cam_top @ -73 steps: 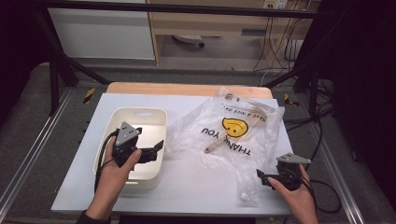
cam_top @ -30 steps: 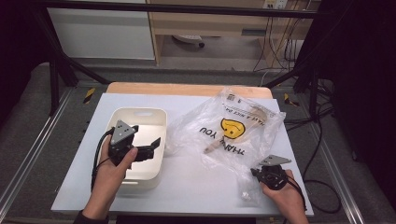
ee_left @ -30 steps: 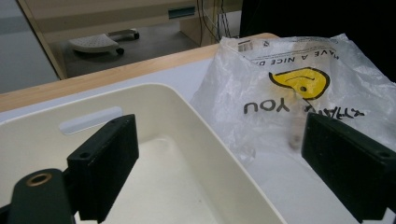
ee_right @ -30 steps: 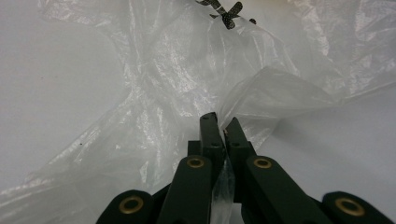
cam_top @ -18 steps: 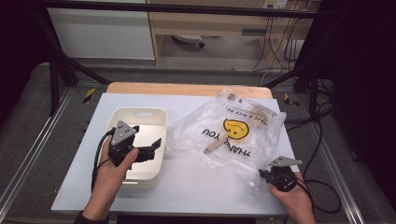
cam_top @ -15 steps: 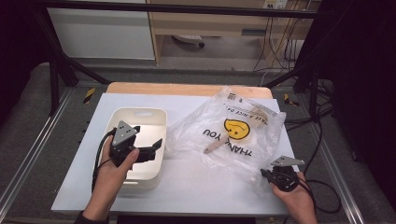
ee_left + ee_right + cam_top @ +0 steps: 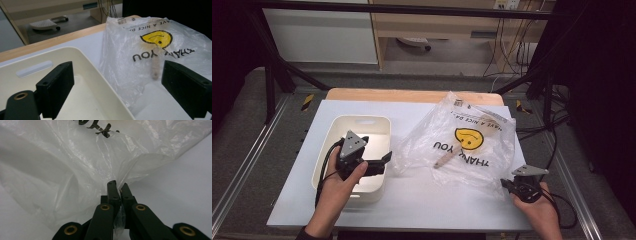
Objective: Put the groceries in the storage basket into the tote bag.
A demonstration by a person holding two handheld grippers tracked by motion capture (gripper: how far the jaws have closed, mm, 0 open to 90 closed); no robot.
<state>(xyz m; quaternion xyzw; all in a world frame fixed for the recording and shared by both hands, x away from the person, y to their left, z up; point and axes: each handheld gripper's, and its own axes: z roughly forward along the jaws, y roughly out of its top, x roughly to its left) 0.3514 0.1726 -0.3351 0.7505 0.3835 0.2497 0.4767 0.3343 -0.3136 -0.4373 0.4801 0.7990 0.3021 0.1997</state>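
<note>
Clear bag (image 7: 467,145), yellow smiley; cream bin (image 7: 372,125)

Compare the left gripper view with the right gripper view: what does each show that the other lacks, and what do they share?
Left gripper view alone: the cream plastic tub, the bag's yellow smiley face, the left gripper with its jaws wide open.
Right gripper view alone: the right gripper pinching a fold of film between shut jaws.
Both: the clear plastic bag on the white tabletop.

Left hand (image 7: 337,186): lower left of the high view, forearm entering from the bottom edge.
Left black two-jaw gripper (image 7: 384,161): jaws wide apart.
Right hand (image 7: 539,210): lower right.
Right black two-jaw gripper (image 7: 506,184): jaws pinched together.
</note>
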